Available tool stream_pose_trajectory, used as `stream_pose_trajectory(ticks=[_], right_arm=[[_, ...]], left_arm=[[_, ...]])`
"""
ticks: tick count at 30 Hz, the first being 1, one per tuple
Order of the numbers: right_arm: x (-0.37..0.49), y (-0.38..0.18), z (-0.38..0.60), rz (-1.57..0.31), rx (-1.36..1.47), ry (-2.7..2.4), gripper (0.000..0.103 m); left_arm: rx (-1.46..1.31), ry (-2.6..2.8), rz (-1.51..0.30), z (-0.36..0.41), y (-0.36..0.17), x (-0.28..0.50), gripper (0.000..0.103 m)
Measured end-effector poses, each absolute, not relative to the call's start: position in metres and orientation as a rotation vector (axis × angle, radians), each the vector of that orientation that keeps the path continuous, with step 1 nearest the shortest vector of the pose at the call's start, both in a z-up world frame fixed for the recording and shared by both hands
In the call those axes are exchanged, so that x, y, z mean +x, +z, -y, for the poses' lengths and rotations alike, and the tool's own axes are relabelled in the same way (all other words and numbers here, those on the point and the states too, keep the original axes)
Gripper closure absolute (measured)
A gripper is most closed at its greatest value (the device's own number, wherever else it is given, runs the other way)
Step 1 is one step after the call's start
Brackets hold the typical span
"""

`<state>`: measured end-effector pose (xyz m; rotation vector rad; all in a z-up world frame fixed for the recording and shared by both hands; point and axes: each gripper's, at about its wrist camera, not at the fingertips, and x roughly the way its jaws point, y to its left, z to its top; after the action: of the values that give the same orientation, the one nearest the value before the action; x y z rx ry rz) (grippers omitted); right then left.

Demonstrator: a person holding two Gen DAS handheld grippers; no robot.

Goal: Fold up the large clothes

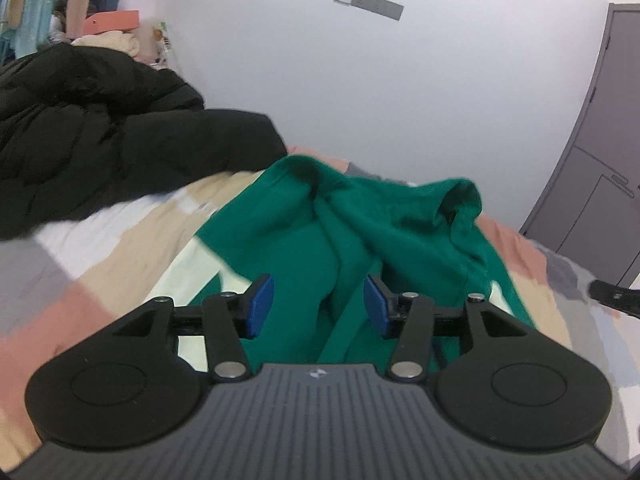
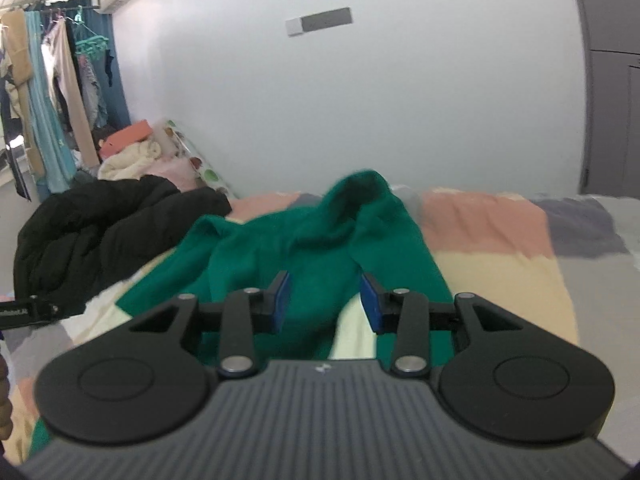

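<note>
gripper (image 2: 324, 302) over lengthwise green garment (image 2: 320, 236)

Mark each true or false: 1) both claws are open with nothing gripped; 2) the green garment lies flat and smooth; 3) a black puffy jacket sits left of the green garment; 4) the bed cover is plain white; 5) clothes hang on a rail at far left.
1) True. The left claw and right claw both stand open, pads clear of cloth.
2) False. The green garment is rumpled, with raised folds at its far end.
3) True. The black puffy jacket lies to its left on the bed.
4) False. The bed cover is a patchwork of pink, yellow, grey and cream blocks.
5) True. Hanging clothes line a rail at the far left.
</note>
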<state>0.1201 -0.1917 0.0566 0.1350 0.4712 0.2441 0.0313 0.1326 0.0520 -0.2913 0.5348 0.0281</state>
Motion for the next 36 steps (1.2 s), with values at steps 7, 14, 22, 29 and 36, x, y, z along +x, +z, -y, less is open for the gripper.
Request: stream_pose_trajectory(ticks=[7,14,22,29,36], right_arm=[[0.090,0.028,0.211,-0.562,0.199,0.198,0.051],[0.104,-0.005,0.221,-0.665,0.264,0.121,0.022],[0.107,-0.023,0.200,-0.727,0.254,0.272,0.022],[0.109,-0.041,0.174,-0.777,0.057,0.203,0.029],[0.103,-0.031,0.190,-0.747,0.128,0.158,0.075]], left_arm=[[-0.305,0.106,-0.682,-0.143,0.016,0.025,0.047],[-0.204,0.274,-0.708,-0.162,-0.013,0.039,0.046],[-0.166,0.394,-0.741,-0.173,-0.027,0.057,0.037],[-0.218,0.529,-0.750,-0.195,-0.037,0.062,0.034],[-0.402,0.485,-0.750,-0.218,-0.043,0.055,0.047]])
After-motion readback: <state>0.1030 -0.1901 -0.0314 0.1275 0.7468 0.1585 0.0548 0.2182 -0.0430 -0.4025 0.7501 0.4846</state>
